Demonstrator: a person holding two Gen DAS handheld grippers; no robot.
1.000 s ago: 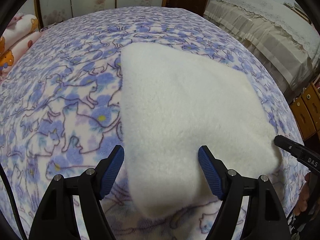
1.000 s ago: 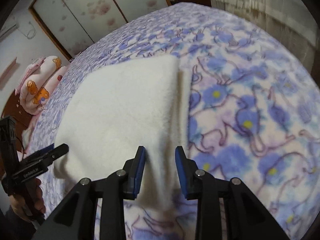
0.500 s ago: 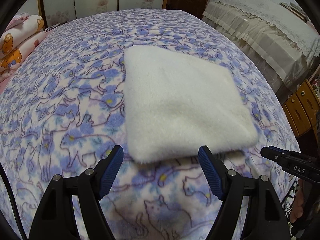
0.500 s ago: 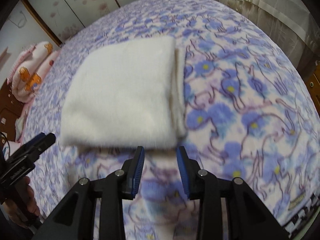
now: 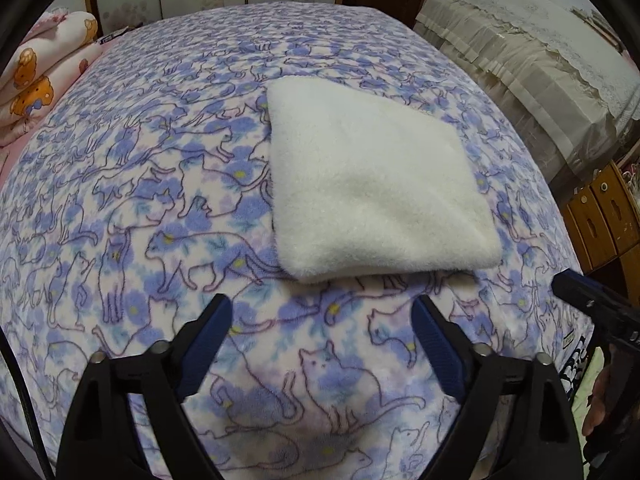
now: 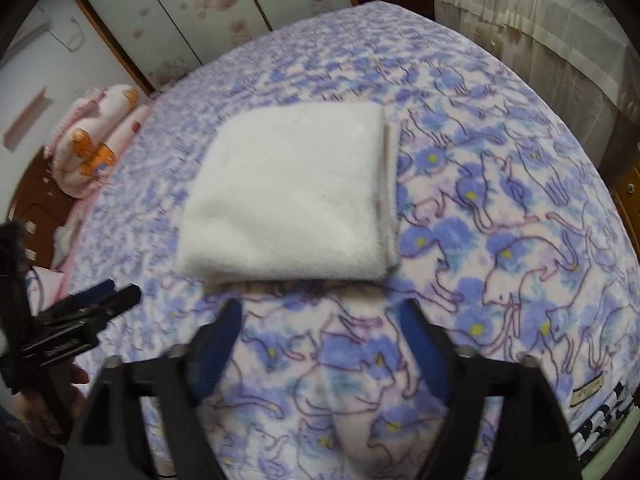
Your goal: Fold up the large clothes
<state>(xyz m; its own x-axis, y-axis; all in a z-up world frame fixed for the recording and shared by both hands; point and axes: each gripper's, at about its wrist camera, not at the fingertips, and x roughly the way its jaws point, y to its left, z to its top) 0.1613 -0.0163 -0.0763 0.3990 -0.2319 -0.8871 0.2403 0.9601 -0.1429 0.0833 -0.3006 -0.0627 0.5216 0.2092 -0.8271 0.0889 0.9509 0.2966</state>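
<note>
Both grippers have backed off the white fleece garment (image 5: 372,184) since the earlier frames, where the right one pinched its near corner and the left straddled its near edge; garment now lies folded into a flat, roughly square pad on the cat-print bed cover (image 5: 140,208), free of either tool; stacked layer edges show along its right side in the right wrist view; left gripper (image 5: 322,334) hangs over bare cover just short of the near fold, its jaws having just been opening, blue fingers (image 5: 208,336) spread wide, nothing between them; right gripper (image 6: 320,332) likewise over bare cover near the garment's front edge, jaws having just been opening, fingers spread, nothing between them; each gripper shows at the edge of the other's view; rolled pink bedding (image 5: 40,80) lies at the far left of the bed; lace-draped furniture (image 5: 532,48) stands beside the bed on the right.
</note>
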